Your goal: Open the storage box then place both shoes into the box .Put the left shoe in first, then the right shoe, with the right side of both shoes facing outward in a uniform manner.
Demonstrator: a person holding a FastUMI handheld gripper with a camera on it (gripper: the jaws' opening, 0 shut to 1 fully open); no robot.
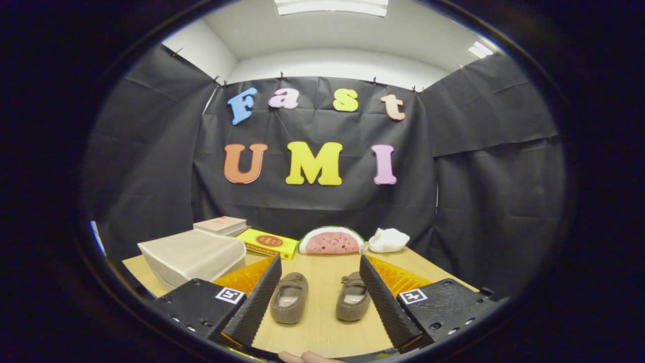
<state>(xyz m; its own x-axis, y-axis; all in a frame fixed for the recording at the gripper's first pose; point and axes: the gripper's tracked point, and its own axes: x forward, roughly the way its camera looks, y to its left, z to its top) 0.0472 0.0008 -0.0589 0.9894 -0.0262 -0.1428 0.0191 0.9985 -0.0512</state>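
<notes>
Two small brown slipper shoes lie side by side on the wooden table, toes pointing away from me. The left shoe (289, 297) and the right shoe (353, 297) both sit between my fingers, untouched. My gripper (320, 266) is open wide above the near part of the table, holding nothing. The storage box (194, 257), pale beige with its lid down, stands beyond my left finger at the table's left side.
Behind the box lies a book (222, 224), with a yellow flat box (268, 242) beside it. A watermelon-slice plush (330, 240) and a white cloth bundle (388, 240) rest along the table's far edge. A fingertip (308, 357) shows beneath the gripper.
</notes>
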